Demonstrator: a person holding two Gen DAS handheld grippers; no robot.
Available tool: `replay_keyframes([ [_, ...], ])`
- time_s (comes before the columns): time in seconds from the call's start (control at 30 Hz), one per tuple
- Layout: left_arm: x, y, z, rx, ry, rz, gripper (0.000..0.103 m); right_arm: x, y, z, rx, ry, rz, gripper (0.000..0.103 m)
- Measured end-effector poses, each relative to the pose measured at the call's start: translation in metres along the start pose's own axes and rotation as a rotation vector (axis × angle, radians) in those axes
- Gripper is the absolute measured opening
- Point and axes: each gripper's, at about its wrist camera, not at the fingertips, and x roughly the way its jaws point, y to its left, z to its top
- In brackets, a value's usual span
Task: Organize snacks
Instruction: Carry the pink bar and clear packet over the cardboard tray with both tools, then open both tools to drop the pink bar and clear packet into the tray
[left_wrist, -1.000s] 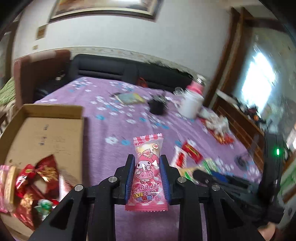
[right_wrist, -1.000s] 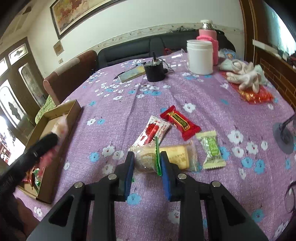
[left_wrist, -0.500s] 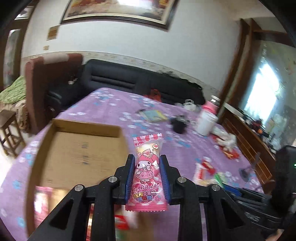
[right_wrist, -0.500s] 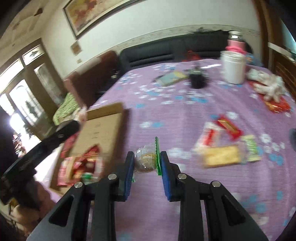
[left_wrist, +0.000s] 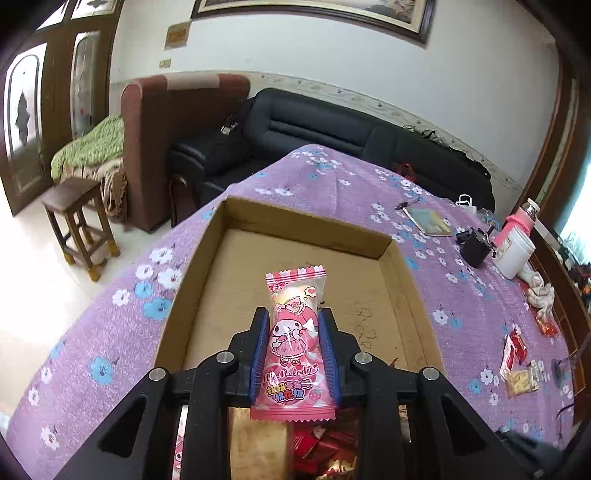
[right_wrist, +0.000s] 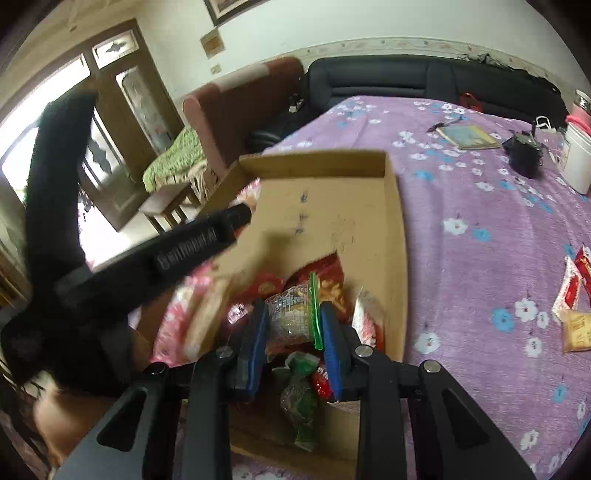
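Snack drop coming up, both grippers over the cardboard box (left_wrist: 402, 280) on the purple flowered tablecloth (left_wrist: 110, 332). Left gripper (left_wrist: 294, 350): clenched on a pink candy packet (left_wrist: 293, 347), upright between the blue pads, above the bare half of the box floor. Right gripper (right_wrist: 293, 332): clamped on a clear packet with a green edge (right_wrist: 295, 317), right over the pile of red and green wrappers (right_wrist: 306, 387) at the near end. Left gripper's black body (right_wrist: 166, 258) angled across the box, close beside the right one. Risks, as a judgement: bump between the two tools in that tight space; packet released too near the wall and tipped onto the cloth; thin wrapper stuck to a pad. More snacks (right_wrist: 576, 295) waiting out on the cloth, well apart from the box.
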Motion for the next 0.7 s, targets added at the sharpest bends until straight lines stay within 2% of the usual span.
replay_keyframes([
  [0.13,0.006,0.0,-0.003,0.001,0.024,0.012,0.029,0.004,-0.005,-0.006,-0.009,0.013,-0.004,0.027],
  [0.4,0.005,-0.005,-0.004,0.019,0.014,0.038,0.03,0.001,-0.002,-0.01,-0.05,-0.003,-0.006,0.028],
  [0.43,0.004,-0.004,-0.004,0.015,0.012,0.038,0.032,-0.001,0.0,-0.01,-0.055,-0.006,-0.007,0.031],
  [0.5,0.004,-0.004,-0.003,0.007,0.008,0.034,0.053,-0.005,0.002,-0.009,-0.057,-0.019,-0.011,0.036],
  [0.53,0.002,-0.004,-0.003,0.003,-0.002,0.029,0.056,-0.006,0.002,-0.009,-0.055,-0.023,-0.009,0.036],
  [0.7,-0.003,-0.001,-0.002,-0.003,-0.02,0.023,0.059,-0.012,-0.003,-0.005,-0.026,-0.034,0.003,0.036],
])
